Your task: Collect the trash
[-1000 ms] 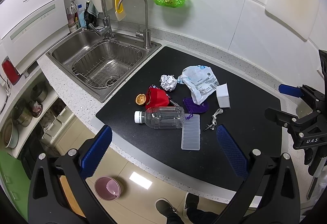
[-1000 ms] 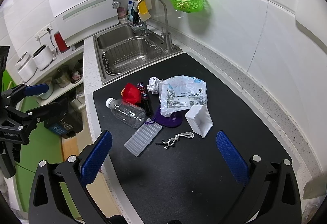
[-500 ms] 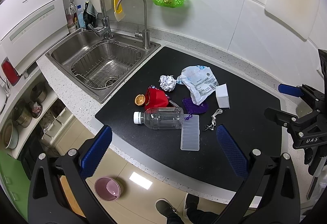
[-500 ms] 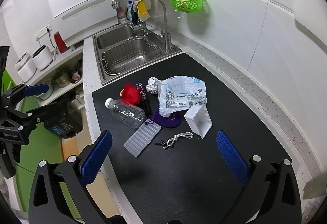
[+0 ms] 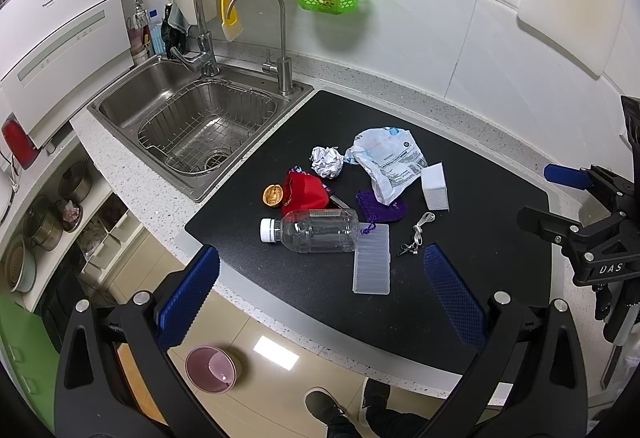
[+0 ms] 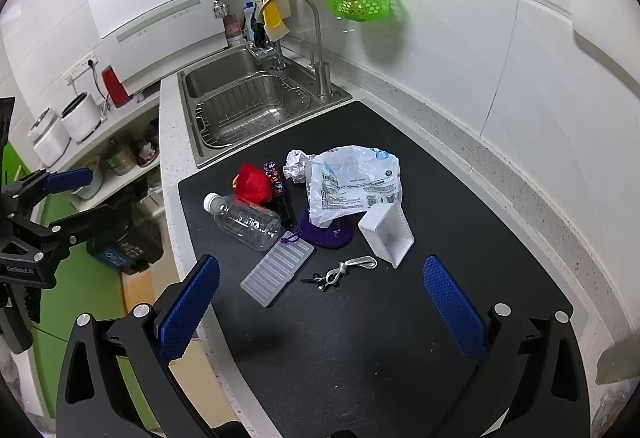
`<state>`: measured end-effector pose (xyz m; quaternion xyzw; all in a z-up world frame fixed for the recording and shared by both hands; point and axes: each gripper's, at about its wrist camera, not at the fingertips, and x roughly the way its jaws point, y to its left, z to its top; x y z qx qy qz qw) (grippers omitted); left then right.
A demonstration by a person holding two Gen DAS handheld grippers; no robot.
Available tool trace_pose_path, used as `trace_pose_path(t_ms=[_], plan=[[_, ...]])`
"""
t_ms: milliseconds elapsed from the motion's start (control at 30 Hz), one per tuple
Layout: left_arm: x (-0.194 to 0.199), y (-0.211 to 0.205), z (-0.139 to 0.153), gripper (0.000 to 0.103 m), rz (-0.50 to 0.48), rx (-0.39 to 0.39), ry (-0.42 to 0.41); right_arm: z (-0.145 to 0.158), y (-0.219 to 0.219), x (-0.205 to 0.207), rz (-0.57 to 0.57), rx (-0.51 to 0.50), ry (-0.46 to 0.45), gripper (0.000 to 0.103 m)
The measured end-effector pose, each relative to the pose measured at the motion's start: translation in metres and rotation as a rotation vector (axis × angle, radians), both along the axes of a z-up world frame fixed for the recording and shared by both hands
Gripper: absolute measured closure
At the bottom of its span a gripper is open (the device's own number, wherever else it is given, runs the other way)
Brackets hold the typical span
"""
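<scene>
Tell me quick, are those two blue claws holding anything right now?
Left gripper: open, holding nothing, up above the black mat.
Right gripper: open, holding nothing, also above the mat.

Both wrist views above black mat [image 5: 472, 174]

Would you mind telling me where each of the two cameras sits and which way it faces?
Left wrist: on the left gripper, above the counter's front edge, facing the black mat and sink; own blue fingers, the right gripper and shoes show.
Right wrist: on the right gripper, above the mat's right end, facing the sink; own fingers and the left gripper show.
Shared: the clear bottle, crumpled foil, plastic bag.
</scene>
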<state>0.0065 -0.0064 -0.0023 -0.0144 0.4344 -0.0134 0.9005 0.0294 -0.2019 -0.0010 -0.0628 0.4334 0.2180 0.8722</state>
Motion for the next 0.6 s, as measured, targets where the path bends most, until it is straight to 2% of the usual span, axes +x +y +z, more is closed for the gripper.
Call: trace_pose_path(t_ms=[333,600], plan=[[0.007,-0.002,-0.005,0.003,0.008,0.002,0.009,-0.008,-0.005,0.008,-0.012,0.010,0.028,0.005],[0.016,0.001,-0.014,0.003,0.005,-0.016,0.032,-0.021,-0.007,0.025,0.003,-0.048,0.012,0.005]])
